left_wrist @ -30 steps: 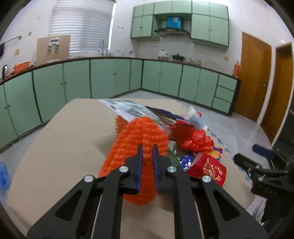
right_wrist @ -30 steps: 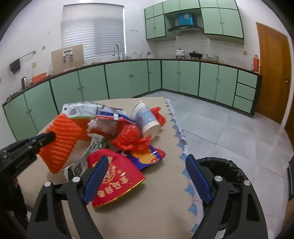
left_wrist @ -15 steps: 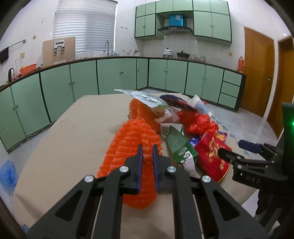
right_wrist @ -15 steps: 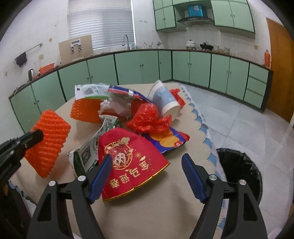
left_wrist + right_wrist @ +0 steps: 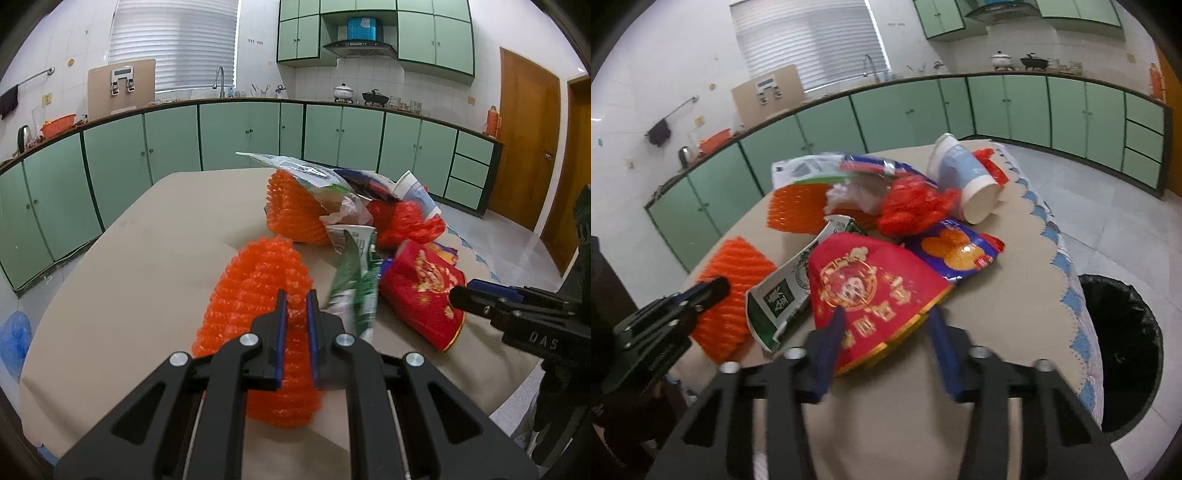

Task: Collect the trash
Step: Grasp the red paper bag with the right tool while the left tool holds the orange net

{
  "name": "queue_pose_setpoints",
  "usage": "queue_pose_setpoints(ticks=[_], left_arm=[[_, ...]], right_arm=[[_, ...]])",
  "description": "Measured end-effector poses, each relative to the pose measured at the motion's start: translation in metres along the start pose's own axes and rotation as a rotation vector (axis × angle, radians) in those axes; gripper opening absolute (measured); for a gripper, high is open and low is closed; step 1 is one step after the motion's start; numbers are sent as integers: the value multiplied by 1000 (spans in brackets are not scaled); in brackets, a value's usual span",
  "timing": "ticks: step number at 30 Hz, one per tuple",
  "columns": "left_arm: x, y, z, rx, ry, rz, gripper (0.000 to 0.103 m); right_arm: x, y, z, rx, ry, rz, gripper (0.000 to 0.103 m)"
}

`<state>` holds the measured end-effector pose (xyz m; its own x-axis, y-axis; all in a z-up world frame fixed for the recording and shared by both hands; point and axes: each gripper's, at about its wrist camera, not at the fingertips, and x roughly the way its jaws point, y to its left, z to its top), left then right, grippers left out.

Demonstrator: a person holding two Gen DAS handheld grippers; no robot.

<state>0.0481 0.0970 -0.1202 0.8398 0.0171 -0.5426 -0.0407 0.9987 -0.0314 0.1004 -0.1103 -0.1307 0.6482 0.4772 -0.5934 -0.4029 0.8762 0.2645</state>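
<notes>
Trash lay heaped toward the far side of the desk [image 5: 122, 258], and I had two pieces of it in play. My left hand-held gripper [image 5: 294, 299] was pinched nearly closed on an orange foam net [image 5: 258, 295], a ribbed sleeve whose long axis ran from near the desk's close edge away toward the pile, hanging a little tilted in the grip. Seen from the right wrist, that same net [image 5: 733, 266] sat at the left of the heap with the left tool's tip over it.

My right hand-held gripper [image 5: 886, 325] had just been closing, with the near edge of a red packet [image 5: 871, 288] with gold print between its blue fingers [image 5: 827, 343]; the frame was blurred, so I could not tell whether the pads pressed on it. The packet lay flat, a fan shape whose wide gold-trimmed edge faced me and whose narrow end pointed into the pile.

Beside it on the left lay a green and white carton [image 5: 783, 291], flattened, its long axis slanting from the near left up toward the heap. Behind the packet were a blue snack wrapper [image 5: 956, 251], a crumpled red bag [image 5: 912, 206], a second orange net [image 5: 798, 206] and a paper cup [image 5: 964, 181] on its side, mouth toward the camera. A black-lined bin [image 5: 1123, 339] stood on the floor just past the desk's right edge.
</notes>
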Motion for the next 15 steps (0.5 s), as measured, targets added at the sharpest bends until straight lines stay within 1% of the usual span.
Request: queue_pose_setpoints(ticks=[1, 3, 4, 7, 8, 9, 10, 12, 14, 15], left_arm=[[-1, 0, 0, 0, -1, 0, 9], [-1, 0, 2, 0, -4, 5, 9], [-2, -1, 2, 1, -5, 6, 9], [-5, -4, 3, 3, -13, 7, 9], [-5, -5, 3, 9, -16, 9, 9], [-5, -6, 3, 11, -15, 10, 9], [-4, -8, 2, 12, -13, 8, 9], [-4, -9, 1, 15, -8, 7, 9], [-3, -9, 1, 16, -8, 8, 9], [-3, -9, 0, 14, -8, 8, 9]], right_arm=[[-1, 0, 1, -4, 0, 3, 19], [-4, 0, 2, -8, -4, 10, 8], [-6, -1, 3, -10, -6, 20, 5], [-10, 0, 4, -19, -8, 34, 3], [-9, 1, 4, -16, -3, 34, 4], [-8, 2, 3, -14, 2, 31, 7], [-8, 2, 2, -14, 7, 29, 8], [-6, 2, 0, -14, 15, 19, 8], [-4, 0, -1, 2, 28, 14, 19], [-4, 0, -2, 7, 29, 7, 29]])
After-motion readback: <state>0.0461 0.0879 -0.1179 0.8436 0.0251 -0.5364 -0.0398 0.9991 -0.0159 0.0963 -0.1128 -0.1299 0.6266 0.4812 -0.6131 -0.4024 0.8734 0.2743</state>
